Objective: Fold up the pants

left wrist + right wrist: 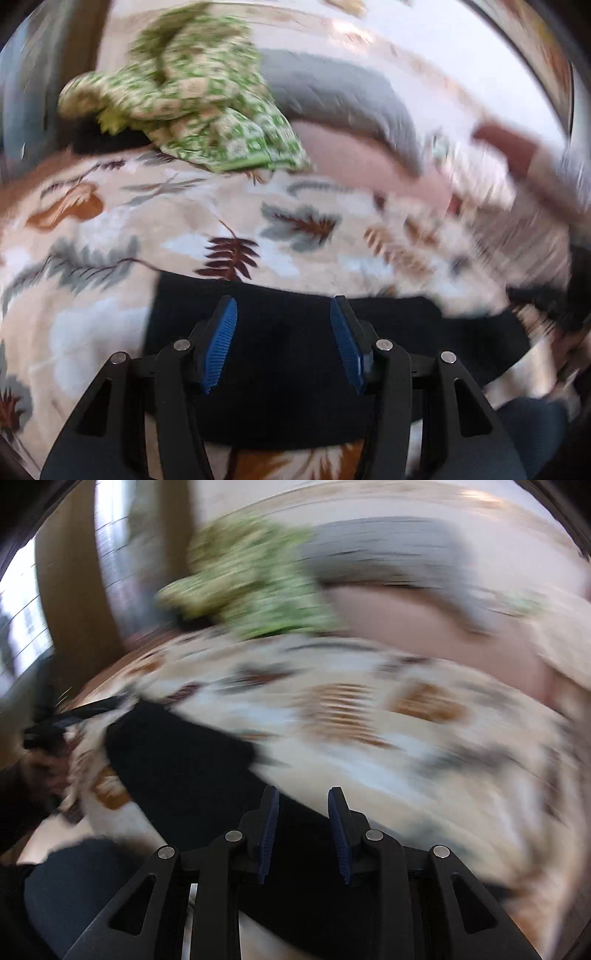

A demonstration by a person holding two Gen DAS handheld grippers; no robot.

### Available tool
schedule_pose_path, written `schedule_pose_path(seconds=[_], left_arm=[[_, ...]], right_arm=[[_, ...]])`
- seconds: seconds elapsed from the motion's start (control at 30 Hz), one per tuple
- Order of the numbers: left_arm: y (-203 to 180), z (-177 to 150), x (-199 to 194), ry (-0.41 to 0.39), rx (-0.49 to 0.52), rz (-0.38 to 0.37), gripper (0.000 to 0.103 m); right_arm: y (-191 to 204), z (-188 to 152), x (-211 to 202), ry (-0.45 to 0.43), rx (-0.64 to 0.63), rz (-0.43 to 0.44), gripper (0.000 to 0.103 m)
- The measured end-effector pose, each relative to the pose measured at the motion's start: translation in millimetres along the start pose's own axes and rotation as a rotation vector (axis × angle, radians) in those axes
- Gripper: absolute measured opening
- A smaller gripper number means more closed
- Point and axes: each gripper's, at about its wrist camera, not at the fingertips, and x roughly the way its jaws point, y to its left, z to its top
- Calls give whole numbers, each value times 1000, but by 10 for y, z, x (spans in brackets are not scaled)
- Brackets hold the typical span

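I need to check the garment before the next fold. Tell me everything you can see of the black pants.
The black pants are plain dark, soft-looking cloth, lying flat as a broad band on the leaf-print bedspread. No seams or waistband can be made out. Both views are motion-blurred. The left hand-held gripper and right hand-held gripper are over them, jaws open, gripping nothing.

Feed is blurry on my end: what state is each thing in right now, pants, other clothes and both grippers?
black pants: lying flat on the leaf-print bedspread, held by neither gripper.
green patterned garment: crumpled in a heap, unfolded.
grey pillow: lying at the far side of the bed.
left gripper: open, empty.
right gripper: open, empty.
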Motion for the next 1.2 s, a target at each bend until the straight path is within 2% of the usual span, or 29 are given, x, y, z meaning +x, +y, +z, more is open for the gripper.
schedule_pose_path(seconds=[0.07,0.1,0.17,0.23,0.27,0.33,0.47,0.57,0.63,0.7,0.77,0.8,0.83,0.87,0.9,0.93,1.0,1.03,1.2], left_arm=[[-86,-177,204,79,-20,-10,50],[-110,-254,226,88,-28,-5,50],[-178,-421,174,35,31,35,50],[-141,-482,165,16,32,22,50],[-98,-476,172,16,14,5,50],[-48,-453,194,18,5,-6,50],[-86,-495,140,1,2,-10,50],[-67,-404,101,11,-23,-11,50],[-20,-255,35,-14,-41,11,50],[56,-52,35,-44,-39,38,51],[198,116,135,-36,-59,88,51],[312,162,248,5,-102,86,51],[450,156,410,79,-166,76,51],[549,110,537,141,-217,76,49],[586,70,589,143,-222,67,49],[535,60,581,129,-172,82,49],[474,23,577,127,-139,100,50],[474,13,573,121,-142,96,50],[523,-22,550,96,-155,72,50]], right_arm=[[241,129,377,16,-68,89,26],[360,173,549,21,-109,104,26],[432,185,836,51,-149,139,24],[368,83,1195,169,-162,104,24],[334,24,1266,168,-164,111,24],[220,22,1255,161,-92,152,24],[211,53,1150,163,-87,144,23],[360,255,960,84,-94,145,29],[576,386,927,57,-141,173,29],[780,505,992,66,-194,196,29],[967,605,1130,88,-229,228,29],[1070,642,1256,111,-249,244,28],[1126,638,1362,136,-256,242,28],[1177,619,1527,192,-264,237,27],[1207,565,1686,243,-278,203,29],[1180,526,1783,260,-257,188,30],[1032,546,1814,252,-126,237,31],[1020,540,1793,248,-116,243,31],[1125,578,1404,200,-242,206,33]])
